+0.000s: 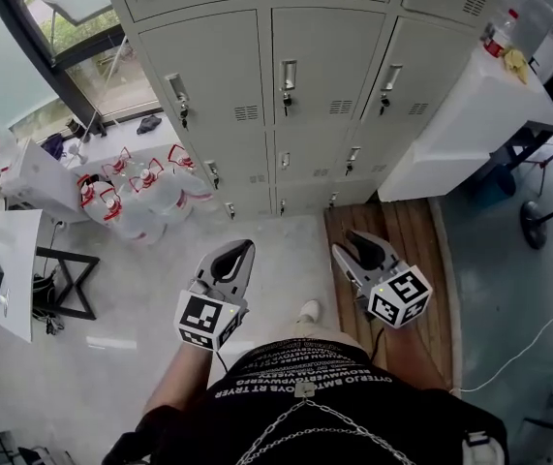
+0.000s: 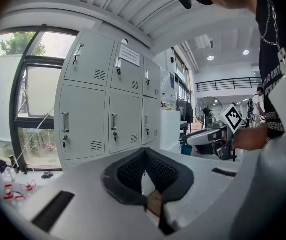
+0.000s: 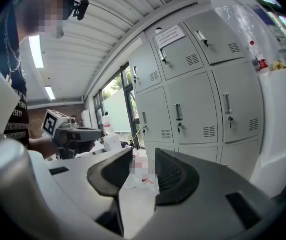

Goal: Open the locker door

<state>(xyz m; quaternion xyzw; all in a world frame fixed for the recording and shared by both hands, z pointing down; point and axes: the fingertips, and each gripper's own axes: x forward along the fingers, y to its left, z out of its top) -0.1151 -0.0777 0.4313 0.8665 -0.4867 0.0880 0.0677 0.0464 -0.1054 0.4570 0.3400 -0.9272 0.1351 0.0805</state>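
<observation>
The locker doors (image 1: 329,61) are all shut. They sit in a grey wall of lockers straight ahead of the person, and I cannot tell which door is meant. Each door has a thin handle (image 1: 288,76) that stands up and down near one side edge.

Both hands are held low by the waist, well apart from the lockers and pointing at them. The right hand-held gripper (image 1: 366,243) has its jaws apart with nothing between them. The left hand-held gripper (image 1: 244,250) has its jaws together and is empty too.

Both look about as far from the doors. I think the right one is ready to reach forward and close sideways around an upright handle.
</observation>
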